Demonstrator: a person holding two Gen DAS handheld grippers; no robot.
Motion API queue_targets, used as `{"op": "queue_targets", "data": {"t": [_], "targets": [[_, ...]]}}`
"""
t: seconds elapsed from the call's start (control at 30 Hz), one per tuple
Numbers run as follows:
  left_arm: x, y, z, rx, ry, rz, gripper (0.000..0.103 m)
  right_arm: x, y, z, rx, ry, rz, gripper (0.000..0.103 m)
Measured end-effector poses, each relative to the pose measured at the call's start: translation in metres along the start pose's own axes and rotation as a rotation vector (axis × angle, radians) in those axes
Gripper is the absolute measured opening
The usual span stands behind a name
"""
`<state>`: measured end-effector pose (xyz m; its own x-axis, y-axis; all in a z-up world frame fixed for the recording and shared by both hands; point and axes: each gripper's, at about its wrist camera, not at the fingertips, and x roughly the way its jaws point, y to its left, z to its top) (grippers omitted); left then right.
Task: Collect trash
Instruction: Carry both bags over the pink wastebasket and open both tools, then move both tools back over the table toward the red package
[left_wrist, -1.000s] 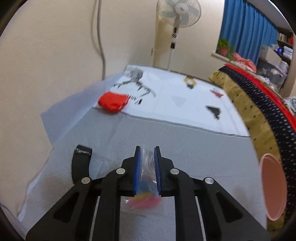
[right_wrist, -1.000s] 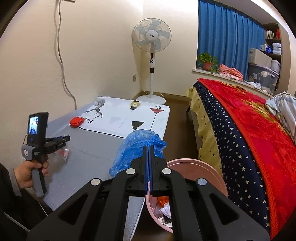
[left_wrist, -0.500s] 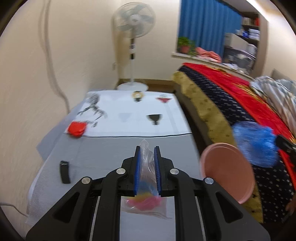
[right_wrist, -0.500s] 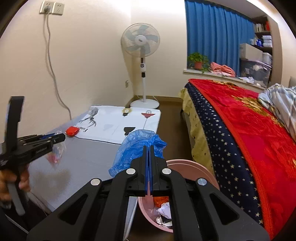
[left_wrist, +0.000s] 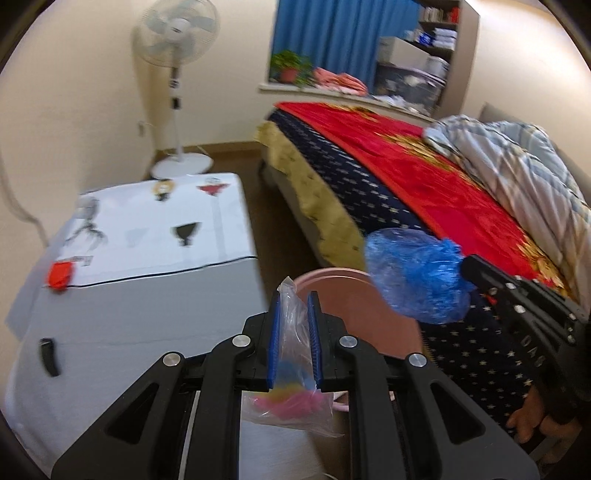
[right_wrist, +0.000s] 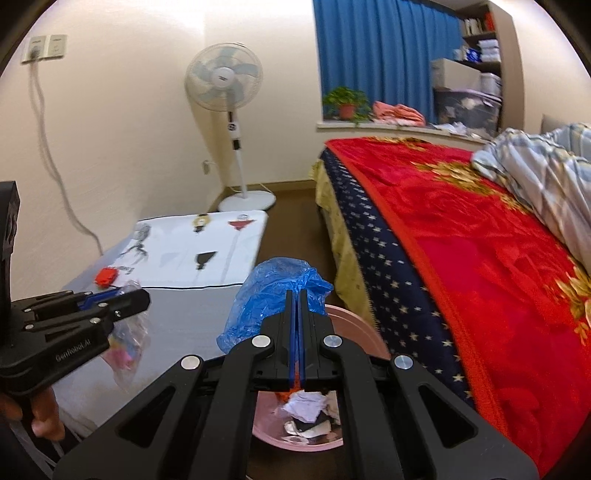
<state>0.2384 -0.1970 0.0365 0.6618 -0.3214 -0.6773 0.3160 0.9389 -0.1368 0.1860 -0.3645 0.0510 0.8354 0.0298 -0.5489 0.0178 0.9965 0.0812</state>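
Observation:
My left gripper (left_wrist: 294, 301) is shut on a clear plastic bag (left_wrist: 295, 373) with pink and yellow bits inside, held above the table's right edge near the pink bin (left_wrist: 354, 306). It also shows in the right wrist view (right_wrist: 122, 295) with the bag (right_wrist: 127, 343) hanging under it. My right gripper (right_wrist: 295, 299) is shut on a crumpled blue plastic bag (right_wrist: 273, 295) and holds it over the pink bin (right_wrist: 354, 332), which holds paper scraps (right_wrist: 306, 406). The blue bag (left_wrist: 413, 277) and right gripper (left_wrist: 471, 267) show in the left wrist view.
A grey-covered table (left_wrist: 140, 314) carries a white printed cloth (left_wrist: 159, 229), a red scrap (left_wrist: 61, 275) and a small black object (left_wrist: 50, 356). A bed with a red blanket (right_wrist: 480, 258) lies on the right. A standing fan (right_wrist: 225, 96) is at the back.
My left gripper has swung right with the clear bag, from over the table toward the pink bin. The right gripper still holds the blue bag over the bin.

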Motion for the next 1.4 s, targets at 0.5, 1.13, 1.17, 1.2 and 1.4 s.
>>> {"op": "queue_targets", "data": {"t": [0.5,1.13,1.17,1.2,1.4], "targets": [[0.125,-0.025,0.009,0.023,0.202,-0.07,0.031,0.076,-0.048,-0.009,0.054,0.197,-0.124,0.009],[-0.074,-0.003,-0.037,0.013,-0.028,0.176,0.085,-0.034,-0.01,0.003,0.121,-0.013,-0.041,0.087],[-0.104,-0.005,-0.049,0.014,-0.059,0.165,0.089,-0.046,-0.006,0.002,0.125,-0.025,-0.016,0.089],[-0.132,-0.007,-0.061,0.007,-0.08,0.159,0.091,-0.064,0.001,0.0,0.13,-0.043,0.016,0.089],[-0.235,-0.02,-0.104,0.039,-0.173,0.147,0.091,-0.141,0.029,-0.007,0.117,-0.122,0.084,0.092]]}}
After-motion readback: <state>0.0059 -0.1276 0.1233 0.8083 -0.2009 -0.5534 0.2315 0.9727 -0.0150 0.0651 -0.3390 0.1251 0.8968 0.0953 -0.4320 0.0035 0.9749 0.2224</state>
